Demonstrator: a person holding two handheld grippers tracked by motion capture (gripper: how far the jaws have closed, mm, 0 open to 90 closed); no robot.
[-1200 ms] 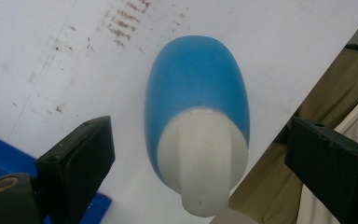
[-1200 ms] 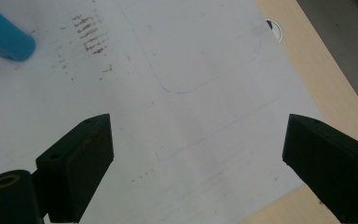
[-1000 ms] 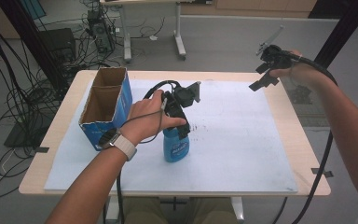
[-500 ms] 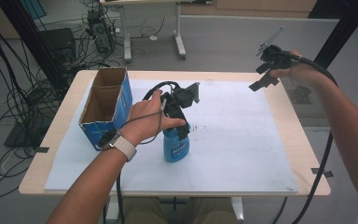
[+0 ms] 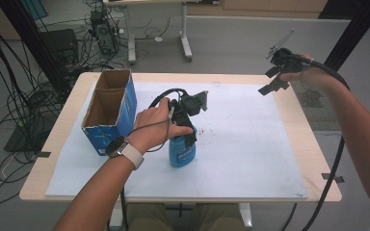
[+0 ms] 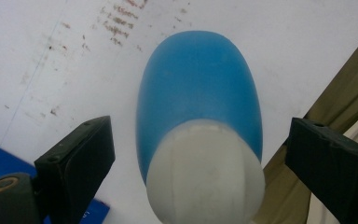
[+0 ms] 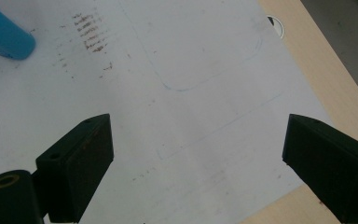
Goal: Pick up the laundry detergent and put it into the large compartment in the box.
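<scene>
1. Bottle (image 5: 181, 153) (blue body, white cap) stands upright on the white sheet (image 5: 250, 144) covering the bench (image 5: 313, 159), just right of the open blue cardboard box (image 5: 110, 113).
2. Left claw (image 5: 187, 126) sits over the bottle top; in the left gripper view we see the bottle (image 6: 200, 116) between the two black jaws, which stand wide apart with a clear gap each side, so nothing is clamped.
3. Right claw (image 5: 273, 79) hangs above the far right edge of the bench, well apart from the bottle, jaws spread wide and empty; the right gripper view looks down on bare sheet, with the bottle (image 7: 4, 35) at the corner.
4. Change check: across the last second we see next to no shift. Both hands and the bottle sit where they were (basically a hold).
5. Our read: the left claw is lined up but the grasp isn't made yet. Closing on the bottle looks like the next step, maybe then on to the box.
</scene>
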